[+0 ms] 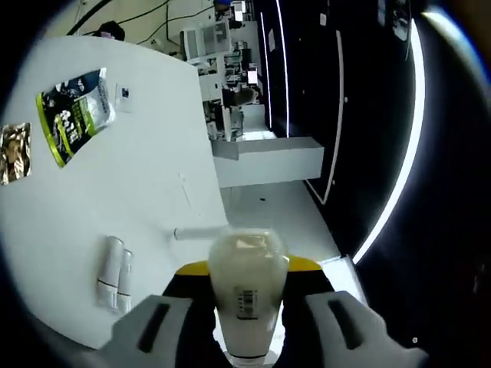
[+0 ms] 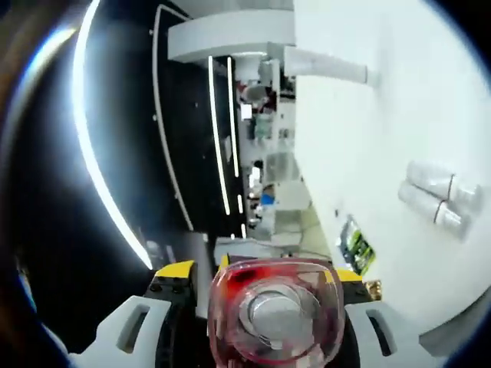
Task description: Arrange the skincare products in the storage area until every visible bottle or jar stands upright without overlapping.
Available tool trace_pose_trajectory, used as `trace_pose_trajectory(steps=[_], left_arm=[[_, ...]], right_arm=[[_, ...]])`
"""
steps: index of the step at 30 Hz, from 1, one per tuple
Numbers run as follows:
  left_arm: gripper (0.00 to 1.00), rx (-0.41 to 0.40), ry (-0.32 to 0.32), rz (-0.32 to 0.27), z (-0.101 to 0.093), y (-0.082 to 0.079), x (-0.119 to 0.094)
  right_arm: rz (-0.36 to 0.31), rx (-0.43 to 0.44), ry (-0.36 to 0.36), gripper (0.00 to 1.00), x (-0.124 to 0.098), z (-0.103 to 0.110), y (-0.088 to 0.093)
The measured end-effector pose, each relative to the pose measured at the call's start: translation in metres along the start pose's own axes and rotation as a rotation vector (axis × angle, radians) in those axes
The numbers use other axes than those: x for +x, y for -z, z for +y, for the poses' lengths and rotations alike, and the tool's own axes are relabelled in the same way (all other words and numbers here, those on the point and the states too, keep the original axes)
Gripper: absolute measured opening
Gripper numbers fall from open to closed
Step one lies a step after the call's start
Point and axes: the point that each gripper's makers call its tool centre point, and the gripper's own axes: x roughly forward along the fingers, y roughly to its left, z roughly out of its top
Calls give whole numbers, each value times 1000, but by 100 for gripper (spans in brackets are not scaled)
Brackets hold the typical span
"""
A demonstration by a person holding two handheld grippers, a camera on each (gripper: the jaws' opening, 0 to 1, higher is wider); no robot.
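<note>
Now my left fingers [image 1: 249, 326] pinch a cream bottle [image 1: 247, 287] near the white table [image 1: 146, 184], and my right fingers [image 2: 265, 337] clamp a red jar [image 2: 275, 318] beside the table's edge.

Bright white table [image 1: 153, 184] glares against dark surroundings; curved light strips [image 1: 399, 176] smear at fisheye edges.

Two skincare containers are being held aloft; more tubes are lying on the white table.

A cream-white bottle [image 1: 247, 287] with a barcode label is sitting between the left gripper's jaws, pointing forward. A clear red-tinted jar [image 2: 276, 310] with a silvery inner part is sitting between the right gripper's jaws. Two pale tubes [image 1: 115, 272] are lying flat, side by side and touching, on the table.
</note>
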Motion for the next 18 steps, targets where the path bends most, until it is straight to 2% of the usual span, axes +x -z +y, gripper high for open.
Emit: trace_pose_trajectory(steps=[1,3,4,6,9,12,15,18], left_arm=[[27,3,8,4,-2,2,1],[27,9,23,11,-5,6,3],[27,10,25,16,-5,8,3],[27,11,29,26,-6,11,3],[27,-30,41,41,-5,17,3],[27,-24,69,53,-11,20,2],[27,2,82,98,-15,25,5],[27,27,105,184,-20,39,2]], right_arm=[[-3,-6,0,60,0,-1,-1],[-8,-18,-1,45,0,-3,-3],[-12,-24,-5,43,-2,-2,-5],[-20,-36,-12,42,-4,-1,-9],[-35,-55,-58,38,-7,5,-17],[20,-66,-79,36,-9,8,-12],[58,-68,-102,35,-13,12,-14],[80,-92,-125,35,-18,16,-22]])
